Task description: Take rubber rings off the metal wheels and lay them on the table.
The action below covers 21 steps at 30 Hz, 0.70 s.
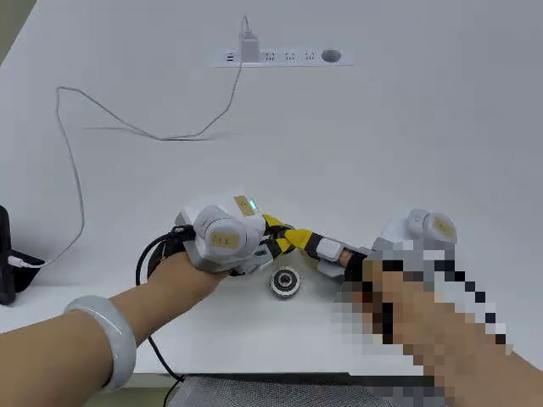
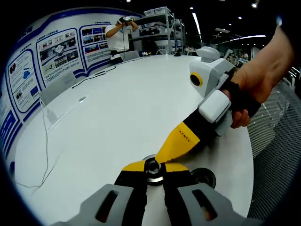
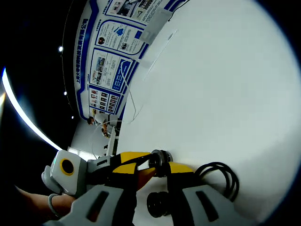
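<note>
Two hand-held grippers meet over a white desk (image 1: 382,127). The left gripper (image 1: 280,236), its jaws aimed toward 3 o'clock in the head view, is clamped on a small silver metal wheel (image 2: 153,166). The wheel's hub face is turned back along the jaws toward that gripper's camera. The right gripper (image 1: 302,240) reaches in toward 9 o'clock, its yellow jaws drawn together with the tips on the same wheel's rim. Whether they nip a rubber ring cannot be made out. A second metal wheel with a dark rim (image 1: 286,282) lies flat on the desk at 6 o'clock of the meeting tips, axle upright. A white power strip (image 1: 280,58) sits at 12 o'clock, with a grey cable (image 1: 76,170) trailing toward 8 o'clock.
</note>
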Each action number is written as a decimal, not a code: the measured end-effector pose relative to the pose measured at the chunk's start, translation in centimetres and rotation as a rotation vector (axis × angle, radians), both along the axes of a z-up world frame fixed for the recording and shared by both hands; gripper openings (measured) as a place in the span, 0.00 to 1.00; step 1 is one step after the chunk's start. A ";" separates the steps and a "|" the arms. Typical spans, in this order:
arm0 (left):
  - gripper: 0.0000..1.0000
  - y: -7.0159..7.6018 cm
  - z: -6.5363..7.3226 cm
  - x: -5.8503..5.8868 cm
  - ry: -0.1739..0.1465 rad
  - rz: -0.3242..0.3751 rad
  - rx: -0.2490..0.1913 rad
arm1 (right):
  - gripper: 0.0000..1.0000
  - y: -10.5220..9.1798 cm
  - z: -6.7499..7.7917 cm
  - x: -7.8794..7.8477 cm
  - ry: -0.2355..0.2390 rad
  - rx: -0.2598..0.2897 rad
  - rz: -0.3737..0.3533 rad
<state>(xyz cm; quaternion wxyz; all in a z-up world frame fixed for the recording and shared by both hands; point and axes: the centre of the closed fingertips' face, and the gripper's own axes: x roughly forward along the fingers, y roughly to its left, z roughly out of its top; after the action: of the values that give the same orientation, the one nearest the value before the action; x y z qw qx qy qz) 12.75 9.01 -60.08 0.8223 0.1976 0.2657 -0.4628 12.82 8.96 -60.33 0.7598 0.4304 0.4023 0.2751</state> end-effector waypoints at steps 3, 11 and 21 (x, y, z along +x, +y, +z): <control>0.12 0.0 0.0 -0.1 0.000 -0.005 -0.002 | 0.26 -0.1 -0.1 -0.1 -0.011 -0.009 0.013; 0.12 0.1 0.1 -0.3 -0.004 -0.011 -0.004 | 0.26 -0.1 -0.1 0.0 -0.059 -0.063 0.042; 0.12 0.1 0.1 -0.4 -0.003 -0.012 -0.002 | 0.23 -0.4 -0.2 0.0 -0.060 -0.079 0.040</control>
<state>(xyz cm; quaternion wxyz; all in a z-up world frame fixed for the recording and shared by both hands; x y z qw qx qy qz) 12.39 9.08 -59.96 0.8201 0.1988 0.2630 -0.4676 12.85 8.57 -60.55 0.7823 0.3835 0.3982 0.2870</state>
